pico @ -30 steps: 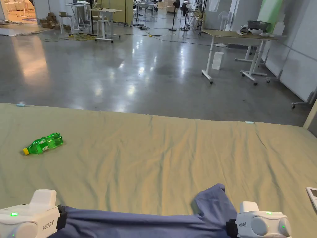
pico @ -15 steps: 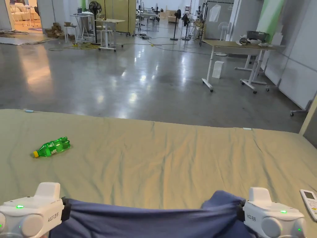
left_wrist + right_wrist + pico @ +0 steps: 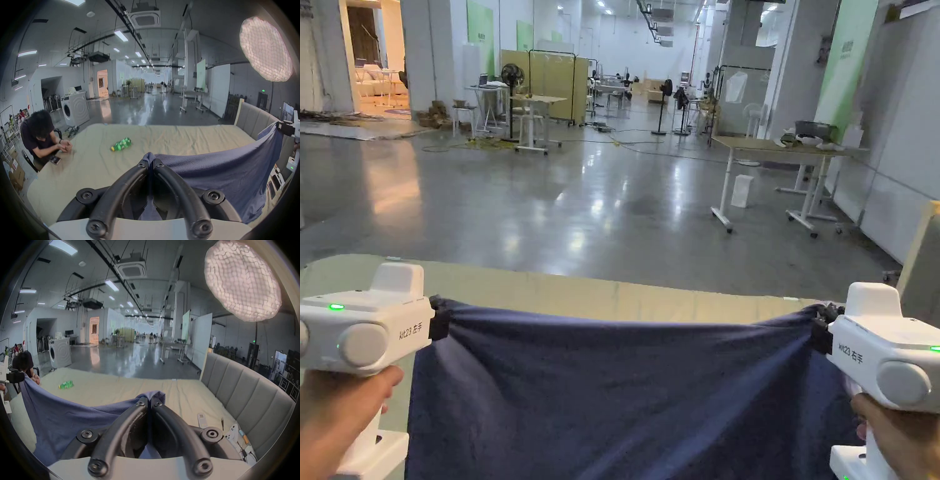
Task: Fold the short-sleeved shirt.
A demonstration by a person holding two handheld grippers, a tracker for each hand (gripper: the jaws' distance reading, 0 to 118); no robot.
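While shirt hangs stretched, left gripper at nine o'clock, right gripper at three, both clamped tight on top corners.

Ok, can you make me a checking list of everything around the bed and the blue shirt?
Surface: bed with a wrinkled beige sheet.
Job's things: blue shirt held up, stretched between both tools, lower part hanging.
Clutter: green bottle lying on its side; remote and small gadgets near the headboard.
Grippers: left tool and right tool shut on shirt edges.
Cables: a wire by the gadgets.
Surroundings: seated person, washing machine, tables.
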